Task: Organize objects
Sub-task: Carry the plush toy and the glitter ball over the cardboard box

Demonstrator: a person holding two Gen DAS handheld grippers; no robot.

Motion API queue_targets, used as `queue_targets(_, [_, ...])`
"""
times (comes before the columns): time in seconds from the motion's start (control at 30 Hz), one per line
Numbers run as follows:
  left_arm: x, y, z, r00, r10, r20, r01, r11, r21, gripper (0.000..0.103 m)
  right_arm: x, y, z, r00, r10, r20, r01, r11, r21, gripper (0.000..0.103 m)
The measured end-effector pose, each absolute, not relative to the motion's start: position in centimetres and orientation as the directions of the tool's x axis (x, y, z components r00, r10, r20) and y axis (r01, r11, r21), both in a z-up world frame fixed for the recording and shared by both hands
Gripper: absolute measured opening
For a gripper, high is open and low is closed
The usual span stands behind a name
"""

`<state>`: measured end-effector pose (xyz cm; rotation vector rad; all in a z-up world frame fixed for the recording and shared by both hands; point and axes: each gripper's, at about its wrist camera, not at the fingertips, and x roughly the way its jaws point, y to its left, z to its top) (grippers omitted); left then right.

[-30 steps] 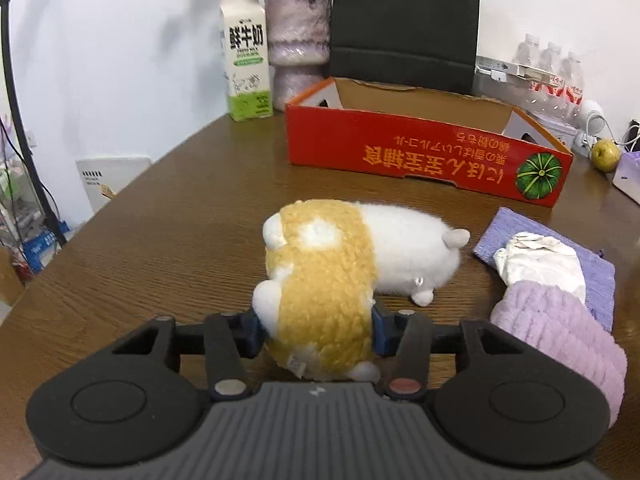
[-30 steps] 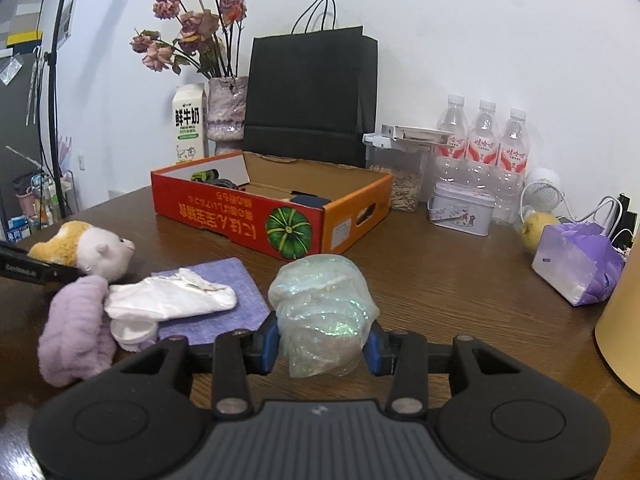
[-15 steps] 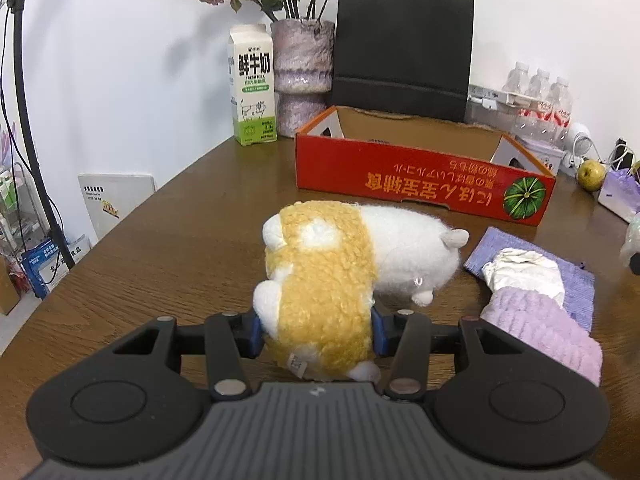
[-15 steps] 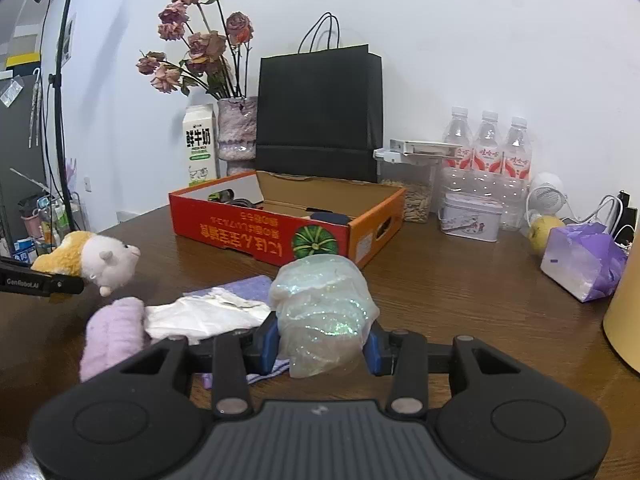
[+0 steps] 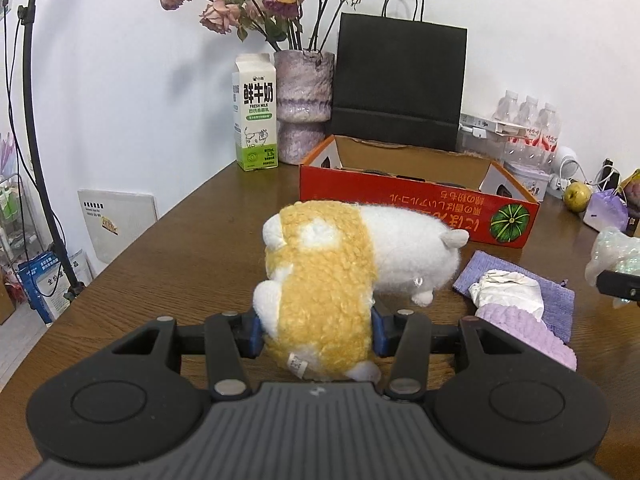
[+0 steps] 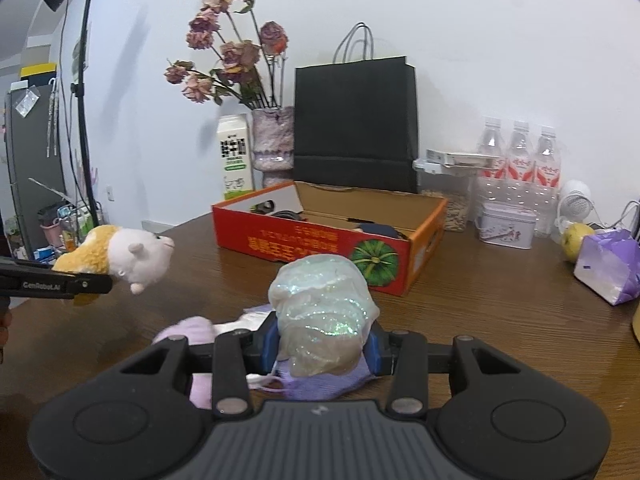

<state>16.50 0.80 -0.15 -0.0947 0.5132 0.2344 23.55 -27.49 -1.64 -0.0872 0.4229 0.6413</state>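
Observation:
My left gripper [image 5: 316, 336] is shut on a yellow and white plush toy [image 5: 340, 276] and holds it above the wooden table [image 5: 180, 248]; the toy also shows at the left of the right wrist view [image 6: 120, 256]. My right gripper [image 6: 322, 350] is shut on a shiny iridescent crumpled bag [image 6: 324, 316], held above the table; it also shows at the right edge of the left wrist view [image 5: 614, 256]. An open red cardboard box [image 5: 416, 204] with a pumpkin print stands ahead [image 6: 320, 240], with dark items inside.
A purple cloth [image 5: 548, 292], a white crumpled cloth [image 5: 508, 288] and a lilac fuzzy roll [image 5: 524, 332] lie on the table. A milk carton [image 5: 256, 116], flower vase [image 5: 304, 104], black paper bag [image 5: 400, 84], water bottles [image 6: 520, 160], a tin [image 6: 506, 230], an apple [image 6: 576, 238] and a purple packet [image 6: 612, 264] stand around.
Both grippers have risen with their loads. The plush toy and the shiny bag are now higher above the table, and the views tilt up toward the wall.

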Motion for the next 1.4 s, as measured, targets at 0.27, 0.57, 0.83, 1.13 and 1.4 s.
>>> queue_targets(0.27, [15.7,1.7,0.3,0.861,0.173,-0.479,-0.219,0.975,-0.04,0.048,22.1,-24.5,-1.4,0.706,0.571,-0.42,-0.609,0.791,0.052,0.04])
queue_targets(0.57, [16.2,3.2,1.1,0.879,0.106,-0.466,-0.148,0.987,-0.055,0.048,21.0,-20.9,-0.6,0.718,0.545,-0.432,-0.591,0.806,0.034,0.04])
queue_targets(0.83, [17.2,4.7,2.1,0.886,0.047,-0.461,-0.088,0.994,-0.069,0.048,20.9,-18.0,-0.1,0.742,0.515,-0.43,-0.556,0.83,0.034,0.04])
queue_targets(1.13, [19.4,5.6,3.6,0.897,0.024,-0.441,-0.058,0.996,-0.064,0.048,22.2,-15.9,0.6,0.765,0.489,-0.419,-0.522,0.852,0.043,0.04])
queue_targets(1.4, [22.1,5.7,4.3,0.909,0.014,-0.416,-0.055,0.995,-0.085,0.048,24.9,-15.3,1.1,0.777,0.48,-0.408,-0.502,0.863,0.059,0.04])
